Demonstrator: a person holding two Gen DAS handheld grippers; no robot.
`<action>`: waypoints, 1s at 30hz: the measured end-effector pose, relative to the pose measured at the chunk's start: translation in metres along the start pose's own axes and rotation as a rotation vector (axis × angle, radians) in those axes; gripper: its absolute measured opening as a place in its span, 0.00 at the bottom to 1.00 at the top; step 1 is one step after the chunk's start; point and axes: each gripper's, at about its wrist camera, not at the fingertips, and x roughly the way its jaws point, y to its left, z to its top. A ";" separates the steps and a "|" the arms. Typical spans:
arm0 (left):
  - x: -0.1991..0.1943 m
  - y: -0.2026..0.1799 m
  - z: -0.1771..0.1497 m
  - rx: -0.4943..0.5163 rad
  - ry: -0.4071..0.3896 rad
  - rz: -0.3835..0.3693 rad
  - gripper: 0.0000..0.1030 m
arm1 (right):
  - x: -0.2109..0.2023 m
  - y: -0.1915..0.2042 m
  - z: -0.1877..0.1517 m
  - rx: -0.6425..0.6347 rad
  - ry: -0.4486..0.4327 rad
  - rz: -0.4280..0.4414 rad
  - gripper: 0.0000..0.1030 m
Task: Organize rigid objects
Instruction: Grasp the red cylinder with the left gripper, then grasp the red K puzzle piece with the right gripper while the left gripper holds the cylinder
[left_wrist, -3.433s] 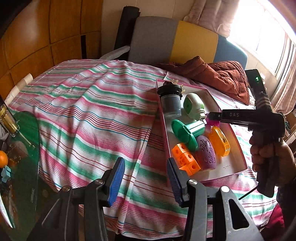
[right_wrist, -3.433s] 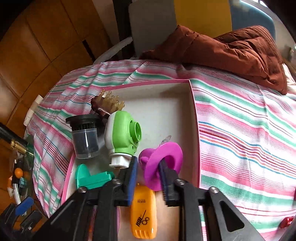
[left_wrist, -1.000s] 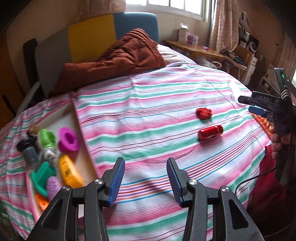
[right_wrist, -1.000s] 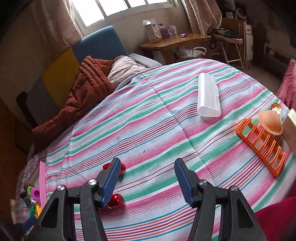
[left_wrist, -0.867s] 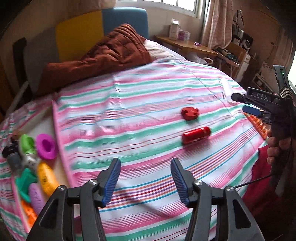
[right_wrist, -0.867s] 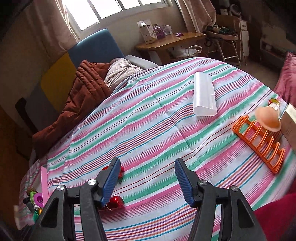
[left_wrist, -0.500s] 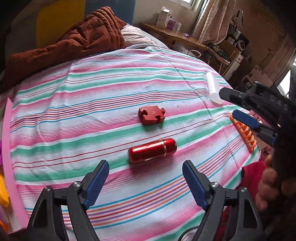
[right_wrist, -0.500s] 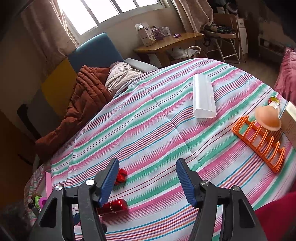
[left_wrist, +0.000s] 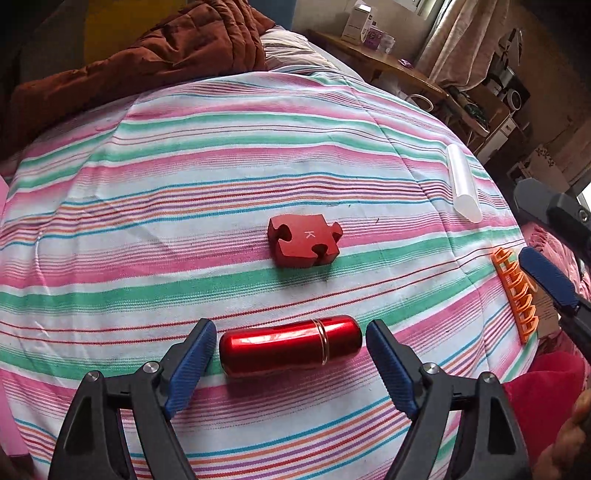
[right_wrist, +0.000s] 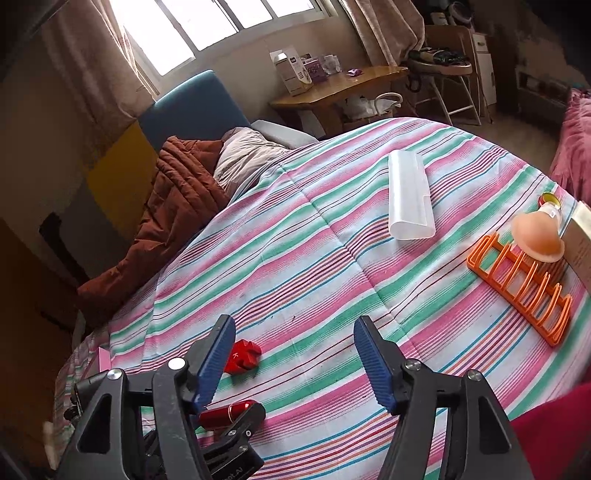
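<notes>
A shiny red metal capsule (left_wrist: 290, 349) lies crosswise on the striped bedspread (left_wrist: 184, 155). My left gripper (left_wrist: 290, 325) is open and straddles it, one blue pad beyond each end, neither touching. A red puzzle-piece block (left_wrist: 304, 240) marked K lies just beyond it. In the right wrist view, the right gripper (right_wrist: 295, 325) hovers above the bedspread (right_wrist: 332, 258), its jaws opening with nothing between them. The block (right_wrist: 242, 356) and capsule (right_wrist: 229, 410) show low on its left.
A translucent white case (right_wrist: 410, 195), an orange rack (right_wrist: 521, 288) and a peach cup-shaped piece (right_wrist: 539, 236) lie to the right. A brown quilt (left_wrist: 147, 55) is piled at the head of the bed. The pink tray's edge (right_wrist: 103, 358) shows far left.
The left gripper swung from the tray to the red pieces, dropped over the capsule and spread its jaws wide. The right gripper released the purple piece earlier and now holds still, jaws slightly wider.
</notes>
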 end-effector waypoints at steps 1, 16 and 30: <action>0.000 0.000 -0.001 0.010 -0.005 0.012 0.78 | 0.000 0.000 0.000 -0.004 0.000 -0.002 0.65; -0.042 0.052 -0.049 0.134 -0.064 0.040 0.74 | 0.042 0.022 -0.030 -0.143 0.178 -0.028 0.66; -0.108 0.087 -0.073 0.144 -0.183 0.053 0.74 | 0.120 0.083 -0.045 -0.362 0.262 -0.112 0.73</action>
